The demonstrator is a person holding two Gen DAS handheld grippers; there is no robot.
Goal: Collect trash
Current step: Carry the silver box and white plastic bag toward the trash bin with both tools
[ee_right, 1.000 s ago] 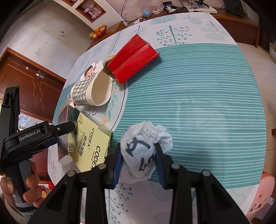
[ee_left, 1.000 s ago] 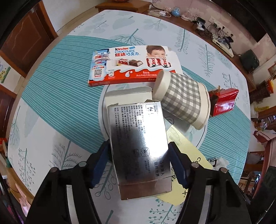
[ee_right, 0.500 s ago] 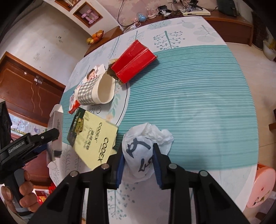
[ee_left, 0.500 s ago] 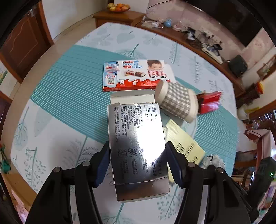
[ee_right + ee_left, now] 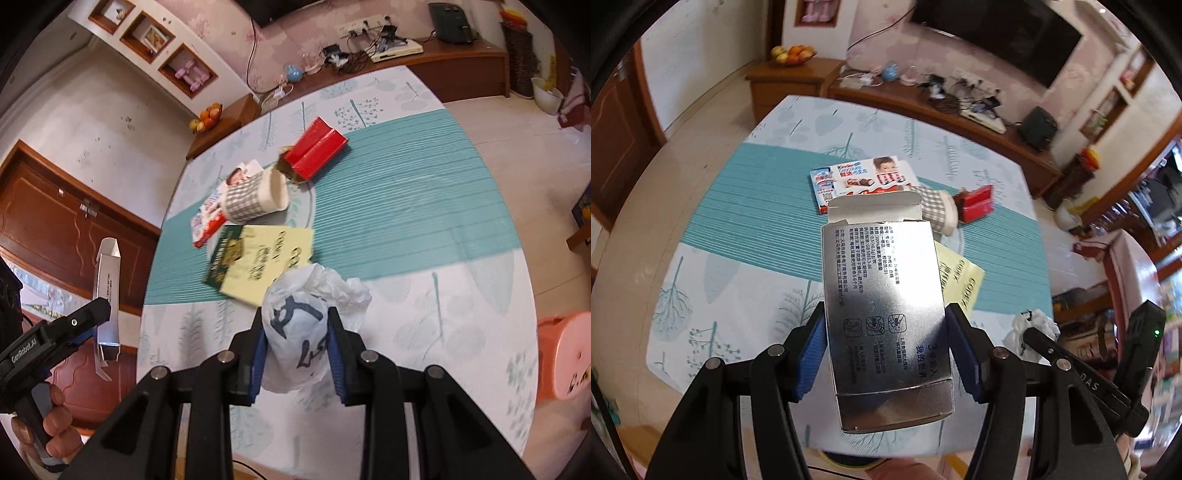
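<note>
My left gripper [image 5: 886,350] is shut on a silver carton [image 5: 882,314] with its top flap open, held high above the near edge of the table [image 5: 738,288]. The carton also shows in the right wrist view [image 5: 107,295]. My right gripper [image 5: 295,343] is shut on a crumpled white paper wad [image 5: 299,332] with dark lettering, lifted above the table's near side. On the table lie a Kinder chocolate box [image 5: 857,179], a checked paper cup [image 5: 255,199] on its side, a red carton [image 5: 314,151] and a yellow-green packet [image 5: 262,262].
A round table with a teal-striped, leaf-print cloth [image 5: 424,206]. A pink stool [image 5: 565,362] stands right of it. A wooden sideboard [image 5: 960,107] with cables and a fruit bowl [image 5: 792,53] runs along the far wall. Brown doors [image 5: 66,229] are on the left.
Both grippers have risen and pulled back from the table with their loads. The table items look smaller and farther away. The yellow-green packet lies uncovered where the carton was.
</note>
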